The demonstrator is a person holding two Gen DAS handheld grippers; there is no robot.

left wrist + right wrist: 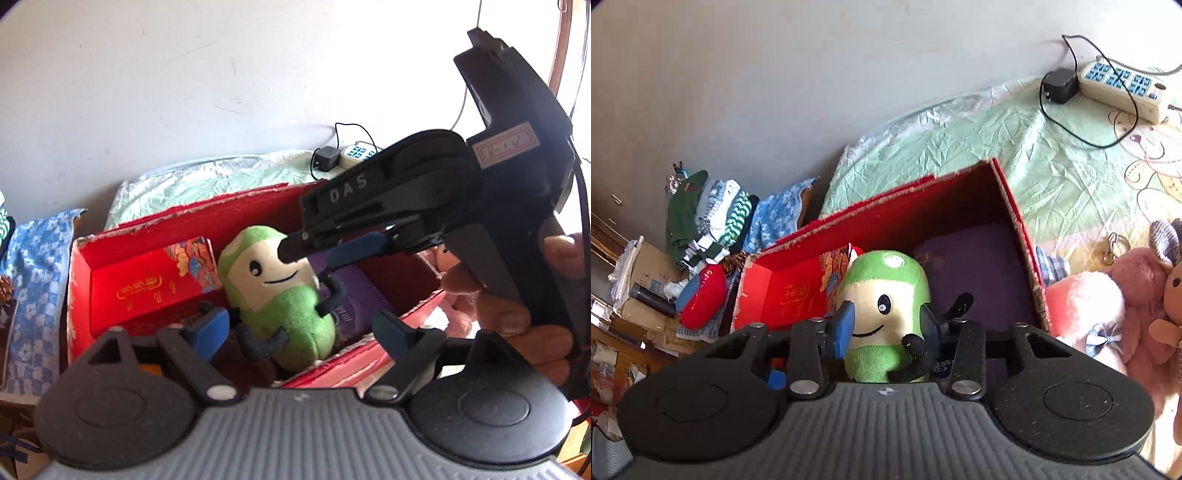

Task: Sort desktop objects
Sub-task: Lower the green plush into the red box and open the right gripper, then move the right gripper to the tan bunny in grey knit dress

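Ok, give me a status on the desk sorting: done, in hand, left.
Done: a red packet and a purple item already lie inside the red box. In hand: the right tool is closed on the green plush toy, held inside the box; the left tool is open and holds nothing. Left: release the toy, then the pink plush toys beside the box.

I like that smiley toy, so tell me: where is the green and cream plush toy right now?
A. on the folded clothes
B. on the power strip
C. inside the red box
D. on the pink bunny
C: the green and cream plush toy sits inside the red cardboard box, squeezed between the right hand-held gripper pads.
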